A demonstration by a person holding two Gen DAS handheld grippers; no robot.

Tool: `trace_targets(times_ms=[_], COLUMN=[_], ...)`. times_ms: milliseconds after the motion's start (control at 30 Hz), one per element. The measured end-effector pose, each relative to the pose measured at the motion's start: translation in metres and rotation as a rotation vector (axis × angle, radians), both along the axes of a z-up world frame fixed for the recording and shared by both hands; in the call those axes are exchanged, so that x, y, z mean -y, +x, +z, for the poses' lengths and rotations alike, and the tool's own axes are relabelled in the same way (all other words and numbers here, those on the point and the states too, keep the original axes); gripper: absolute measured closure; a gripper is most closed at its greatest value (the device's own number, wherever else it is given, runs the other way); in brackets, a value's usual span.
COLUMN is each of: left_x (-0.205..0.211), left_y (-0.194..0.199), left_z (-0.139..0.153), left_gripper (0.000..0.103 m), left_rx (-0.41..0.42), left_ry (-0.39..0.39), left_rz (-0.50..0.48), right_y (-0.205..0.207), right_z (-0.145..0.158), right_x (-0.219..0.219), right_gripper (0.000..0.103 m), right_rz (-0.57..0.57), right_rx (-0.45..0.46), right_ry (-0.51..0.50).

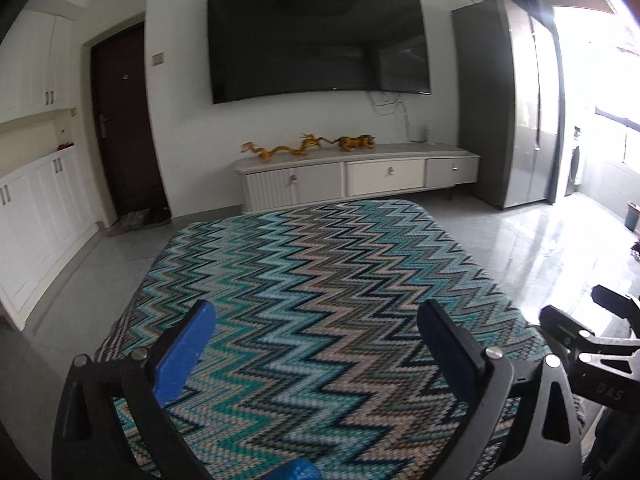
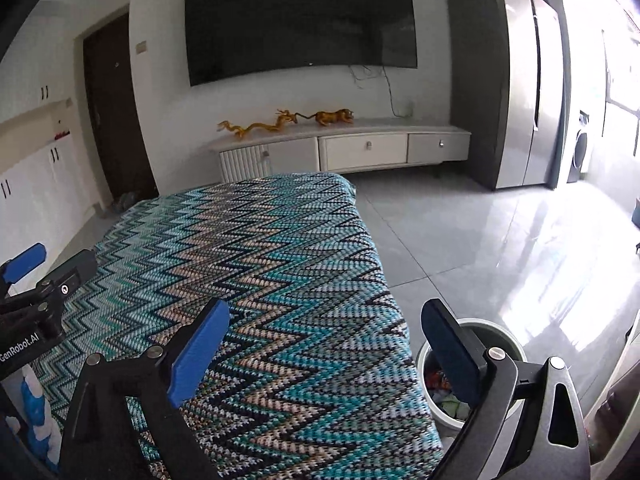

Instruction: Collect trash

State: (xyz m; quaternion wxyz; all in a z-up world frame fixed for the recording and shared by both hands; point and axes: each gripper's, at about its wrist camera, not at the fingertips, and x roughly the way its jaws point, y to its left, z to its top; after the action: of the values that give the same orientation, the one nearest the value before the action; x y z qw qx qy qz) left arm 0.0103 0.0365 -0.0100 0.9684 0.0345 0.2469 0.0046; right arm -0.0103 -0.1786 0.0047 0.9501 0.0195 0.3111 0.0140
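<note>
1. Setting: the living room of a home.
2. Wall-mounted television above a low white media cabinet with drawers.
3. Golden dragon figurine and tiger figurine displayed on the cabinet top.
4. Dark entrance door with shoes at its foot; white built-in cupboards beside it.
5. Tall refrigerator; washing machine in the bright area behind.
6. Zigzag-patterned cloth in the foreground; glossy tiled floor.
</note>
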Motion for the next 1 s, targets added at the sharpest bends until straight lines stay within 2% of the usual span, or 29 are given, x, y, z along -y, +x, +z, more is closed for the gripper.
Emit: trace_targets(times_ms=[300, 1000], left_x=[-0.016, 0.019], left_y=[0.004, 0.041], left_z=[-0.008, -0.028], left_gripper=[0.000, 0.000], left_rx=[-0.013, -0.080], left_ry=[-0.003, 0.044], left_rz=[0.057, 0.002], right_y=[0.007, 0.027], right_z=[-0.012, -0.025], right_x=[-0.001, 0.038], right_gripper=[0.007, 0.006], right_rz=[-0.023, -0.125], right_rx=[-0.018, -0.012], right_ry=[-0.007, -0.006])
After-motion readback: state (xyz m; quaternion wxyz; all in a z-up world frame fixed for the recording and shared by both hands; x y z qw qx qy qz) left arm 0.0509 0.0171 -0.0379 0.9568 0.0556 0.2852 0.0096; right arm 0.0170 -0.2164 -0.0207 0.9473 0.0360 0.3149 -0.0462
